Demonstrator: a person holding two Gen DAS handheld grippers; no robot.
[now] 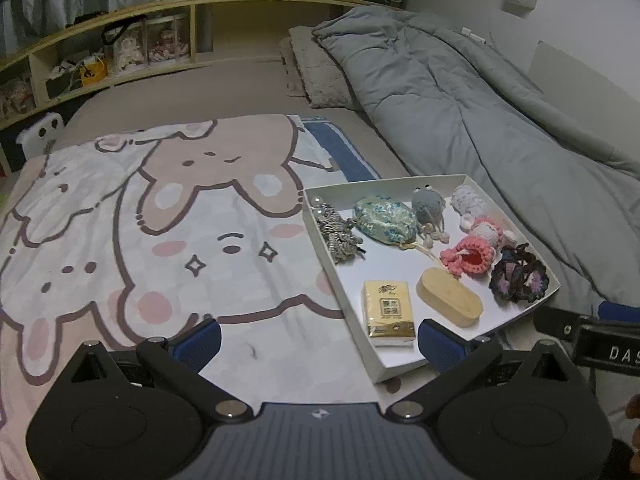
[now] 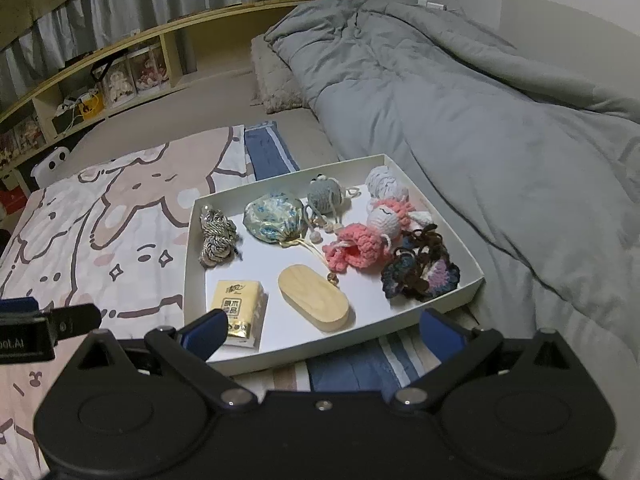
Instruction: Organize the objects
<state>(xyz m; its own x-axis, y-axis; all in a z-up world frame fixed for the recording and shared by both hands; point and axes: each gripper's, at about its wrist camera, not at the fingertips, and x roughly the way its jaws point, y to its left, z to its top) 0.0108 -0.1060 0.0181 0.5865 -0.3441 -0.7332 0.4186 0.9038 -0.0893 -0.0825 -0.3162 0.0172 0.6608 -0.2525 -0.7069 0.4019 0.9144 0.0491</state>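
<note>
A home bedroom: grey duvet (image 2: 460, 92) (rumpled) on a bed (image 1: 224, 84).

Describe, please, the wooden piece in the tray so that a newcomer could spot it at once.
On the bed, a shallow white tray sits between the cartoon blanket and the grey duvet. Near its front edge, right of the yellow tissue pack, lies the wooden oval block. It alone is smooth, pale and hard; the others are yarn or fabric.
</note>
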